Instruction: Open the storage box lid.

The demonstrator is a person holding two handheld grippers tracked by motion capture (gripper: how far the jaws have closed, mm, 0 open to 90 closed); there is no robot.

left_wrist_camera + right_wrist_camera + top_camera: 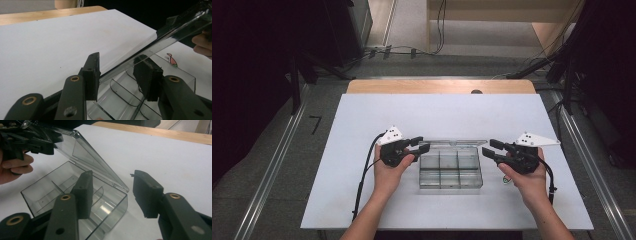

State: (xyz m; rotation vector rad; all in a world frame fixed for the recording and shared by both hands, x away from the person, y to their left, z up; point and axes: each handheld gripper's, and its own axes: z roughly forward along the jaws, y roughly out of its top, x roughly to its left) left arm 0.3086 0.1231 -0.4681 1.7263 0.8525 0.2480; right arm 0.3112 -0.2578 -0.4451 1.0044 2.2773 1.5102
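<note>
Left gripper jaws straddle hinged lid of clear plastic compartment box, contact unclear; right gripper spread, empty. Swing lid gently; steady base.

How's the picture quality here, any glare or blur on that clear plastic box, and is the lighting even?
High view: the white table is evenly lit, surroundings dark, and the clear plastic compartment box looks small and soft. Left gripper view: the box's raised clear lid is streaked with glare, and the near jaws are slightly soft. Right gripper view: bright reflections on the box floor; the wooden table edge behind is blurred.
</note>
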